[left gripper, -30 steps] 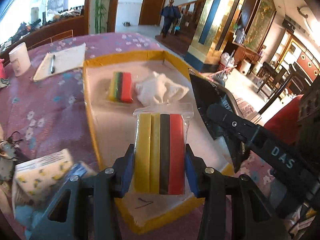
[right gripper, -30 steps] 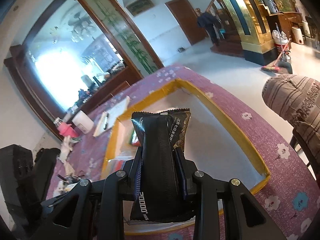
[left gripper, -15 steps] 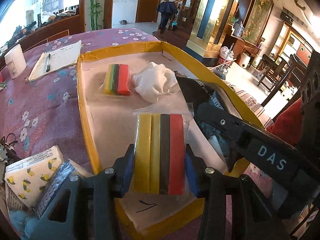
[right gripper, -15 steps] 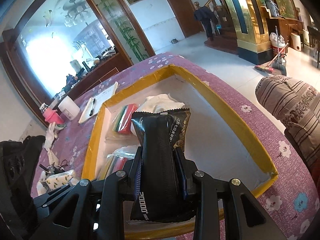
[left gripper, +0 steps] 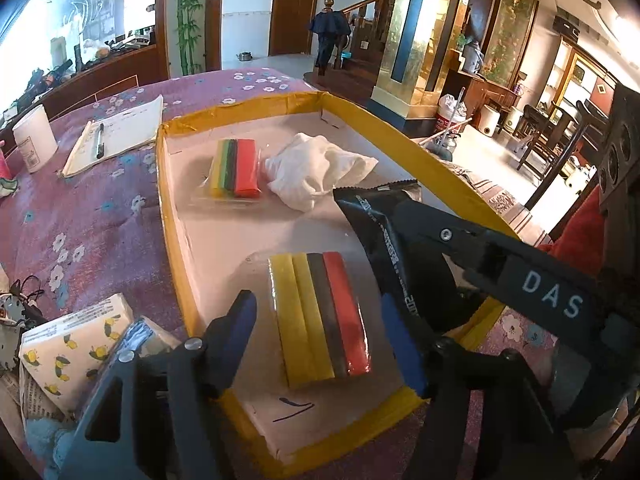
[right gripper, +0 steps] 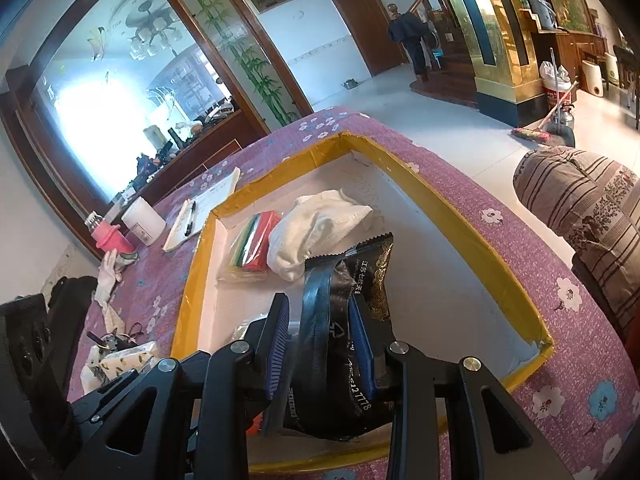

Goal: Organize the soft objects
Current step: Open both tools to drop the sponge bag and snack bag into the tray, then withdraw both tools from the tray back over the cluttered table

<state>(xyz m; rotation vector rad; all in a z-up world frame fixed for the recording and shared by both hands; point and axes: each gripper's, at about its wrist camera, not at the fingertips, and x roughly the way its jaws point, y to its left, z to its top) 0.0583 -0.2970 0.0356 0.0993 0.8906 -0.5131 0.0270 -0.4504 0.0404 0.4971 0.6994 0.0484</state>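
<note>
My left gripper (left gripper: 320, 340) is open, its fingers either side of a bagged block of yellow, black and red clay strips (left gripper: 320, 316) lying on the floor of the yellow-rimmed tray (left gripper: 172, 216). A second clay block (left gripper: 234, 168) and a white cloth (left gripper: 312, 168) lie further in. My right gripper (right gripper: 320, 344) has its jaws parted around a black snack packet (right gripper: 340, 320), which sags loosely between them over the tray (right gripper: 480, 248). The packet also shows in the left wrist view (left gripper: 384, 232).
A tissue pack (left gripper: 76, 340) lies on the purple flowered tablecloth left of the tray. A notepad with a pen (left gripper: 116, 136) and a white cup (left gripper: 34, 142) stand further back left. A striped cushion (right gripper: 588, 208) is at the right.
My left gripper opened and let the clay block down onto the tray floor. My right gripper loosened on the black packet, which tilted. Both moved lower over the tray.
</note>
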